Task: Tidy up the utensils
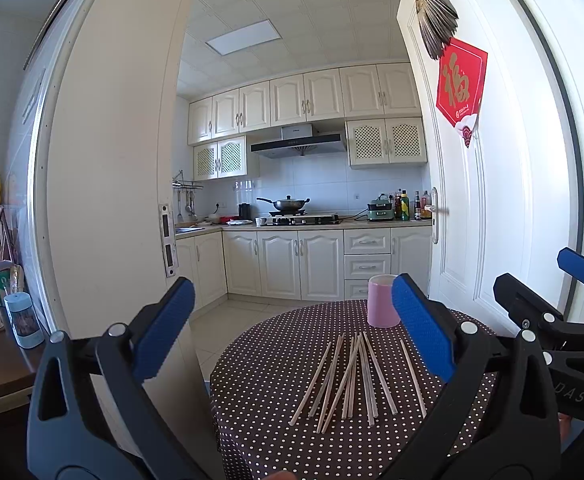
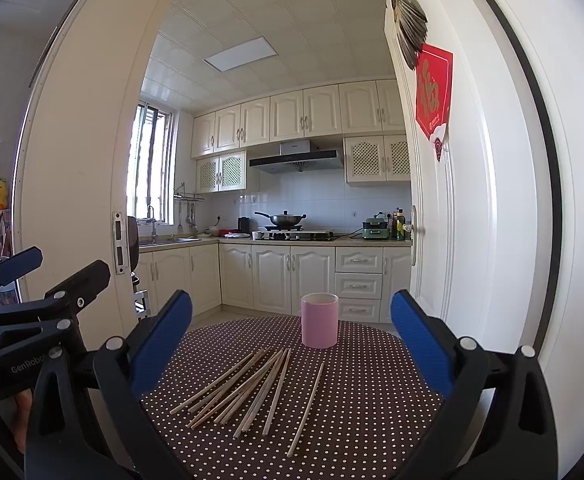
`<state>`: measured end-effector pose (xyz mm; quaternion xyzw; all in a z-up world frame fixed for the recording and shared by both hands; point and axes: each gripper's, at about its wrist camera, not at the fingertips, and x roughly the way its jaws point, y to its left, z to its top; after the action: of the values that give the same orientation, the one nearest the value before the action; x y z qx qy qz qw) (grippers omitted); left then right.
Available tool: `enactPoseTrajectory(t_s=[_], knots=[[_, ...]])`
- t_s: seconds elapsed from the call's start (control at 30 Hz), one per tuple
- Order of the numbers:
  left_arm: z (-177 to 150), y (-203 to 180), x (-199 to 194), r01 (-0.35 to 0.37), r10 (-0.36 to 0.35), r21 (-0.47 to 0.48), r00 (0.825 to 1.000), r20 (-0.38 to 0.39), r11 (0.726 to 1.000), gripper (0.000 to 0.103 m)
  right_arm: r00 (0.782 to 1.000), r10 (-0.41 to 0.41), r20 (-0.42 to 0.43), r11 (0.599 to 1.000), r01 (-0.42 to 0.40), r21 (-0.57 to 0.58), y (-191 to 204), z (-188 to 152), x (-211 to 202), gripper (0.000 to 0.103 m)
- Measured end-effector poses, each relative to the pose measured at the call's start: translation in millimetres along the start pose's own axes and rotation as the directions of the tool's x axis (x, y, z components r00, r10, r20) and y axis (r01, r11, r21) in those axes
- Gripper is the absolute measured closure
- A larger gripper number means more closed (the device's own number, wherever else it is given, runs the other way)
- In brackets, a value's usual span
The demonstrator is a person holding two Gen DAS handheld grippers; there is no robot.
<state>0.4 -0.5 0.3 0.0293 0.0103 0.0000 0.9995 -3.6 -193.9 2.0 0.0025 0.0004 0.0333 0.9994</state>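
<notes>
The left gripper (image 1: pixel 292 332) was spread wide, its 2 blue-padded fingers (image 1: pixel 163 330) far apart and clasping nothing, held above the near part of the round table (image 1: pixel 259 364) with the dotted brown cloth. The right gripper (image 2: pixel 292 340) was equally spread and empty, its blue pads (image 2: pixel 420 344) touching neither cup nor sticks. A loose bundle of wooden chopsticks (image 2: pixel 251 392) lay flat on the cloth, fanned and crossing one another, with 1 stick lying apart on the right side. The pink cup (image 2: pixel 319 321) stood upright behind them, near the far edge. From the left wrist view the right-hand finger hid part of the cup's side. The exact count of chopsticks was hard to make out where they overlapped. The table's near rim was cut off behind the gripper bodies.
</notes>
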Motion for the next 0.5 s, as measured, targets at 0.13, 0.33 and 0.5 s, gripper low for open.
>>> enactPoseTrajectory(t_s=[0.13,0.33,0.5], knots=[[-0.3,0.3,0.3,0.0,0.0,0.0,1.0,0.002,1.0,0.006,1.0,0.002,-0.001,1.0,-0.002,0.002,-0.4,0.9,0.2,0.008],[-0.2,0.9,0.4,-0.001,0.001,-0.001,1.0,0.002,1.0,0.006,1.0,0.005,-0.003,1.0,-0.005,0.003,0.2,0.6,1.4,0.008],[-0.5,1.2,1.0,-0.002,0.002,-0.003,1.0,0.0,1.0,0.006,1.0,0.005,-0.006,1.0,-0.005,0.004,0.3,0.6,2.4,0.008]])
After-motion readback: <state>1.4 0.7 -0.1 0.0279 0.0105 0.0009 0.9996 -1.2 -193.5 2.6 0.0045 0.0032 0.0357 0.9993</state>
